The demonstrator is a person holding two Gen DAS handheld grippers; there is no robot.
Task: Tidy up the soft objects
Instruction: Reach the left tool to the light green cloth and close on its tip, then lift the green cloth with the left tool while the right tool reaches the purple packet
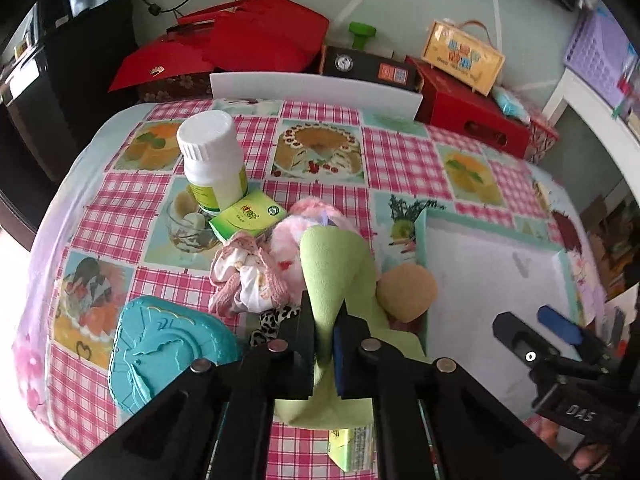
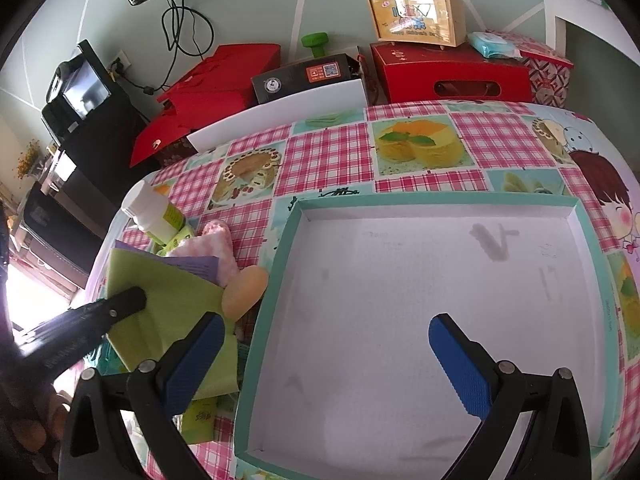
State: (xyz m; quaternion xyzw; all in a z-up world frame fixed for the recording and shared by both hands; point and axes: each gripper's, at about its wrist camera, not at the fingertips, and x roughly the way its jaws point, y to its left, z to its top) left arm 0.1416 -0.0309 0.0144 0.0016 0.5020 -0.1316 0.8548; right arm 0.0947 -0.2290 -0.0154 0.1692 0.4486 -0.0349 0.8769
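My left gripper [image 1: 325, 322] is shut on a fold of the light green cloth [image 1: 336, 264], which rises in a ridge between its pads. The same green cloth [image 2: 168, 304] shows at the left of the right wrist view, with the left gripper's finger lying on it. Around it lie a fluffy pink plush [image 1: 294, 236], a pink-and-white knitted piece [image 1: 248, 276], a tan sponge [image 1: 408, 286] and a leopard-print scrap [image 1: 276, 320]. My right gripper [image 2: 326, 354] hangs open over the white tray with a teal rim [image 2: 436, 199], nothing between its fingers.
A white pill bottle [image 1: 212, 156], a green carton [image 1: 248, 214] and a teal embossed lid [image 1: 160, 348] stand left of the pile on the pink checked tablecloth [image 1: 400, 160]. Another green carton [image 1: 352, 448] lies near the front edge. Red boxes [image 2: 452, 76] line the wall behind.
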